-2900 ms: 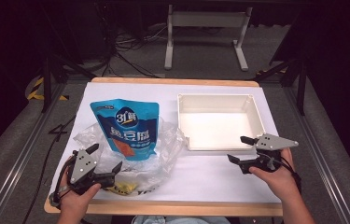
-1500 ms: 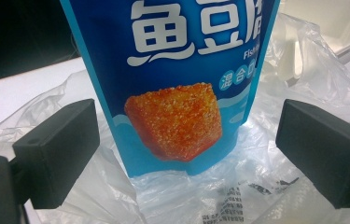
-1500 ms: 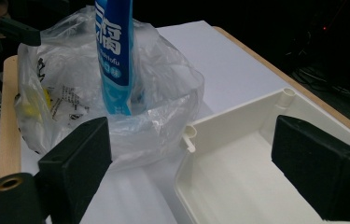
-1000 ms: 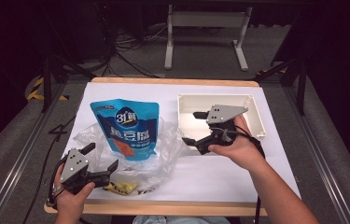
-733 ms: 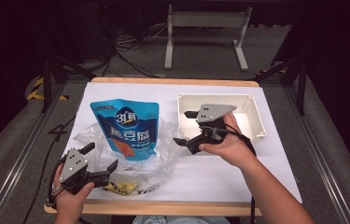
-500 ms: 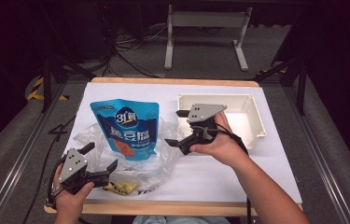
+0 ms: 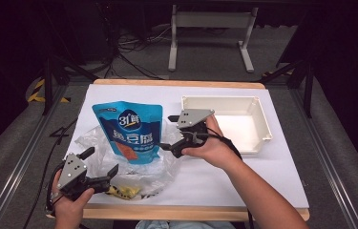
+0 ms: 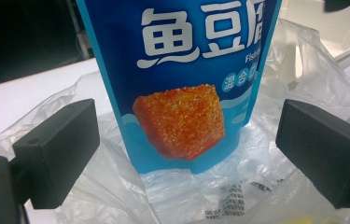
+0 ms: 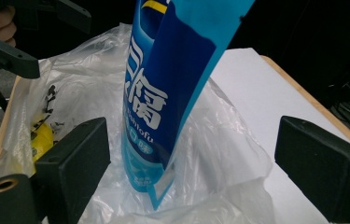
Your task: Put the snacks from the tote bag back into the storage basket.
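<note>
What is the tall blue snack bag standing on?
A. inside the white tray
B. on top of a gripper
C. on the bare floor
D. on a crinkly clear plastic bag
D: the blue snack bag stands upright on the clear plastic bag spread over the table, to the left of the white tray.

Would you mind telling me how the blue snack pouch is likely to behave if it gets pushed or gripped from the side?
The blue pouch stands upright on crinkled clear plastic bag, so a sideways push would probably tip it. Its glossy film looks flexible and likely dents under the pads. It seems thin edge-on, so probably light.
</note>
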{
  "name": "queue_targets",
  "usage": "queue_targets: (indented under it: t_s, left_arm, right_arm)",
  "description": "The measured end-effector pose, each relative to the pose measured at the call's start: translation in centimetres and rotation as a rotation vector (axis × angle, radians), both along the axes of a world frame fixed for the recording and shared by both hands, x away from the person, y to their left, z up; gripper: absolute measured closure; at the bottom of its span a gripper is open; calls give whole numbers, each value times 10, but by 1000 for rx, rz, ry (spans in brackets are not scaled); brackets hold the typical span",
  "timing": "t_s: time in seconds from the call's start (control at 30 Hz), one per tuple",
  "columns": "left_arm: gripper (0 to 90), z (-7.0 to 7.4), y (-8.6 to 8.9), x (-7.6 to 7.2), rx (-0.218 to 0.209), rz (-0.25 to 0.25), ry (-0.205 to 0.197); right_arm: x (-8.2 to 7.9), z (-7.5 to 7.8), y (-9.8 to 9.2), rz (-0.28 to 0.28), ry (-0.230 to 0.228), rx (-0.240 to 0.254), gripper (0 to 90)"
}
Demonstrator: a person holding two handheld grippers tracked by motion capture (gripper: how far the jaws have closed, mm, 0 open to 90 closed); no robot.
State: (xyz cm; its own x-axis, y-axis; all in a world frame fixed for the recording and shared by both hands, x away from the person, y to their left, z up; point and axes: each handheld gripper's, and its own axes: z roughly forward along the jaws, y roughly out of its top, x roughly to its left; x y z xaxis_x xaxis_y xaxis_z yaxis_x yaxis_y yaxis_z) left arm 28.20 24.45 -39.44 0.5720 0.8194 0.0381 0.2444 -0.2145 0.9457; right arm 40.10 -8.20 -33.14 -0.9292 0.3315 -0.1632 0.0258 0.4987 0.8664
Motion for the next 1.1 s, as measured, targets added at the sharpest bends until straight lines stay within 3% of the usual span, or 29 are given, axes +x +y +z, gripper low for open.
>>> queue_targets:
  t_s: [0.07, 0.37, 1.1]
  left_arm:
    - [69, 0, 0, 0, 1, -3, 2]
    - [69, 0, 0, 2, -4, -9, 2]
    - [69, 1, 1, 4, -12, -11, -3]
  right_arm:
    - [3, -6, 6, 16, 14, 19, 123]
    - [9, -26, 25, 50, 11, 15, 108]
    - [15, -66, 60, 95, -11, -42, 92]
